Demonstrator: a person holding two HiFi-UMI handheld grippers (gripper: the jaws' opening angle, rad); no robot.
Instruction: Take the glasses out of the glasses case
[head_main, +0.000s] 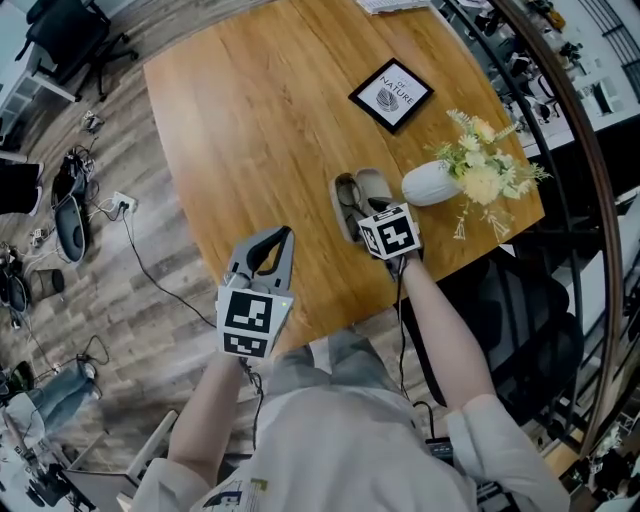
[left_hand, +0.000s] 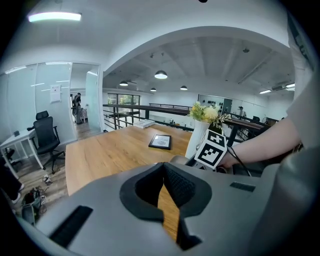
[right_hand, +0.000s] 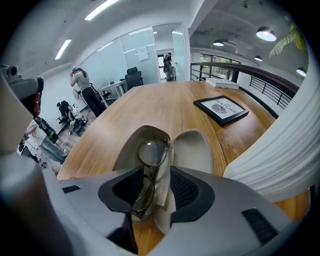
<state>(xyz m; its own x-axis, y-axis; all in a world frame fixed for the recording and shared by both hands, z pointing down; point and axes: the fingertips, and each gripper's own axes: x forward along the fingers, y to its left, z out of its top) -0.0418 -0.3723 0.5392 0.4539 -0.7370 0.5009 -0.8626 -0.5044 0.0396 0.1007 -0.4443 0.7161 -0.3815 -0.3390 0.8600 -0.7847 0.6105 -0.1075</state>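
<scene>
Right claw (right_hand: 154, 172): jaws wide, nothing pinched yet. I hold it tipped steeply down over the open glasses case (right_hand: 192, 150) so the pads straddle what I want. The glasses (right_hand: 151, 152) lie folded in the left half of the case, one lens at 12 o'clock from my jaws and the rest running back between the pads. The left pad is clear of the frame. The right pad is close to the case's middle fold and the cloth there; I can't tell if it touches.

I keep the jaws wide so they can drop around the frame without knocking it.

In the head view the case (head_main: 375, 188) sits on the table (head_main: 260, 130) near the edge by me, lid flopped open toward 3 o'clock. The white vase (head_main: 428, 184) is just beside it at 3 o'clock, with flowers (head_main: 480, 165) beyond. The picture frame (head_main: 390, 95) is well apart at 1 o'clock.

The vase crowds that side, so my guess is the approach from the 6 o'clock side is there to avoid it.

Left claw (head_main: 285, 235): tips together, empty, only bare wood under it. It is parked at 8 o'clock from the case, apart from it, probably ready to pin the case if it lifts along with the glasses.

Next, as I judge it: close on the frame, gently, since it is thin wire.
</scene>
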